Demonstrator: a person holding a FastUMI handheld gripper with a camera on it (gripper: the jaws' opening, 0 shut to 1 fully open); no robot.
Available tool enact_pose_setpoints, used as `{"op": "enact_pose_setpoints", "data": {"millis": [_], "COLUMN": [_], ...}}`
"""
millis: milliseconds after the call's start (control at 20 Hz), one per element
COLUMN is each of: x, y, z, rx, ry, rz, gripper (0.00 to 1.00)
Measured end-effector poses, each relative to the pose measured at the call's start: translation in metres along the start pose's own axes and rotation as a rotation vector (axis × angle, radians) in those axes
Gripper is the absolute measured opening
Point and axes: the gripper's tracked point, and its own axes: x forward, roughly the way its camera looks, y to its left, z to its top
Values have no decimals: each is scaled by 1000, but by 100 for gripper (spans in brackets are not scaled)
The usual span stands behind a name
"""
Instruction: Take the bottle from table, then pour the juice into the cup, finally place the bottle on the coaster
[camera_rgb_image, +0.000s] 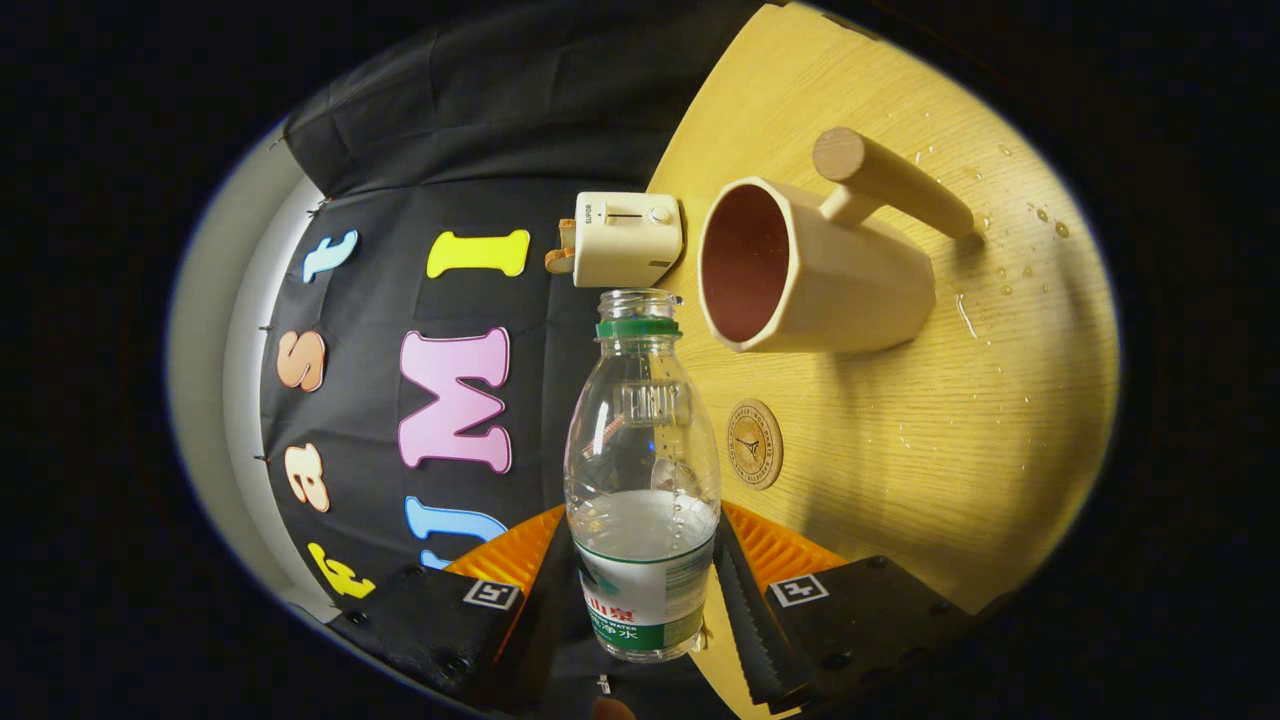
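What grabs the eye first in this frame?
The uncapped clear bottle, partly filled, held between the gripper fingers, which press on its labelled lower part. Just beyond its mouth stands the beige cup with a wooden peg handle on the wet wooden table. The round coaster lies between bottle and cup, a small cream toaster farther back.

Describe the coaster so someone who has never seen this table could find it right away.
Start at the wooden table and find the big beige cup with a peg handle. The coaster lies flat between that cup and the bottle held in the claw. It is the only small round wooden disc, with an emblem on its face.
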Motion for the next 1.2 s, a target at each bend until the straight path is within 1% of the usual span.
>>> {"op": "enact_pose_setpoints", "data": {"millis": [700,1200], "x": [4,5], "y": [1,8], "z": [2,3], "rx": [137,206], "ry": [-13,-18], "rz": [-7,-4], "gripper": [75,75]}}
